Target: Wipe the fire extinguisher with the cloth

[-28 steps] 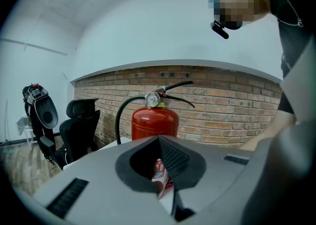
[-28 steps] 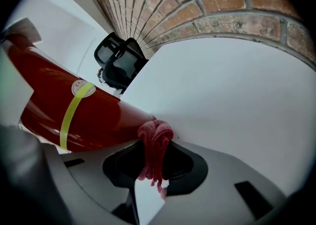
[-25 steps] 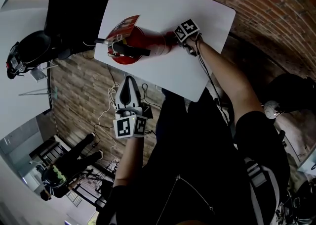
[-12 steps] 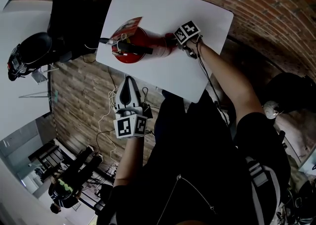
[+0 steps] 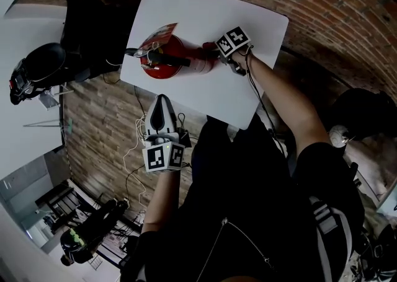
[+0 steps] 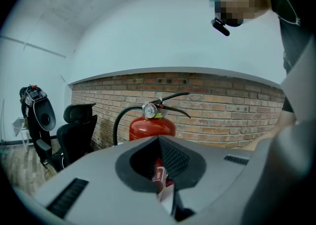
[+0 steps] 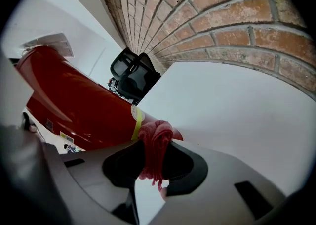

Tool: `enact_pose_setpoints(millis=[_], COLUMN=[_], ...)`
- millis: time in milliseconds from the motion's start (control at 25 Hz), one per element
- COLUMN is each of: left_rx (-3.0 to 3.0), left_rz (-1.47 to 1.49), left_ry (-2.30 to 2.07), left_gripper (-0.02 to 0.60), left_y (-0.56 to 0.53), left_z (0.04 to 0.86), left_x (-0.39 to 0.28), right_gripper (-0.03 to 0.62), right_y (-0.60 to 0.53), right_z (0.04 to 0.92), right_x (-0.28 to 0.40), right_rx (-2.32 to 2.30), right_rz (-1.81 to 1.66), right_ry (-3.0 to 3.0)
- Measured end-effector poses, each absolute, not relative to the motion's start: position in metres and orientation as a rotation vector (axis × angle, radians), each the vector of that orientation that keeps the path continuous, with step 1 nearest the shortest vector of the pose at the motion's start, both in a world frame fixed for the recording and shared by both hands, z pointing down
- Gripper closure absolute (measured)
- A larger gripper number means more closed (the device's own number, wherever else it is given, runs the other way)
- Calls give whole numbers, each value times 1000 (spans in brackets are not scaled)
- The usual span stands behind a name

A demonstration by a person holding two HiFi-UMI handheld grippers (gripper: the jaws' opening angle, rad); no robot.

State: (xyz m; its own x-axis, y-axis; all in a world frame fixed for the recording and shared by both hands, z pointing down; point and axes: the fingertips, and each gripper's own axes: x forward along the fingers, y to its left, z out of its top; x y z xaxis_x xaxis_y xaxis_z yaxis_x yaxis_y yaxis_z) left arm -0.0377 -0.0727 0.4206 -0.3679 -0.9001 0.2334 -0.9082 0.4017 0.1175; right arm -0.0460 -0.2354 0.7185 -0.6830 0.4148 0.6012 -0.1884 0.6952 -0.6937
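One white table (image 5: 205, 98) takes up the upper middle of the head view, with a brick wall beyond it and a black office chair (image 5: 87, 20) just off its left edge. On the table's left part stands the red fire extinguisher (image 5: 167, 67), upright, its black hose and lever on top and a round pressure gauge (image 6: 149, 111) at the neck. The left gripper (image 5: 162, 100) is held off the table, near its front edge and apart from the extinguisher, pointing at it; its jaws are brought together at the tips with nothing between them, only the extinguisher's label showing through the slit behind. The right gripper (image 5: 214, 56) reaches over the table to the extinguisher's right side, its jaws clamped on a bunched red cloth (image 7: 154, 150), which presses against the red body beside a yellow band
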Motion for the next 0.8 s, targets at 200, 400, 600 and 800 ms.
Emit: enact_pose_setpoints(millis=[200,400,600,800], left_rx=[1608,1646,1658,1672], left_rz=[66,51,68,64], left_ry=[-2394,-2393,-2397,-2398], left_gripper=[571,571,571,571], left_y=[-75,-80,-78,-79], left_z=[419,411,404,402], left_x=[-35,-31,-31,-32], right_gripper=[480,480,480,480], right_y=[-235,-235,-234,-233], right_z=[702,691,680,660], right_x=[-45,-45,-42,-43], right_rx=[-185,-191,-185,-202], right_rz=[963,926,916,908], right_ry=[-2143,-2153,-2161,-2196])
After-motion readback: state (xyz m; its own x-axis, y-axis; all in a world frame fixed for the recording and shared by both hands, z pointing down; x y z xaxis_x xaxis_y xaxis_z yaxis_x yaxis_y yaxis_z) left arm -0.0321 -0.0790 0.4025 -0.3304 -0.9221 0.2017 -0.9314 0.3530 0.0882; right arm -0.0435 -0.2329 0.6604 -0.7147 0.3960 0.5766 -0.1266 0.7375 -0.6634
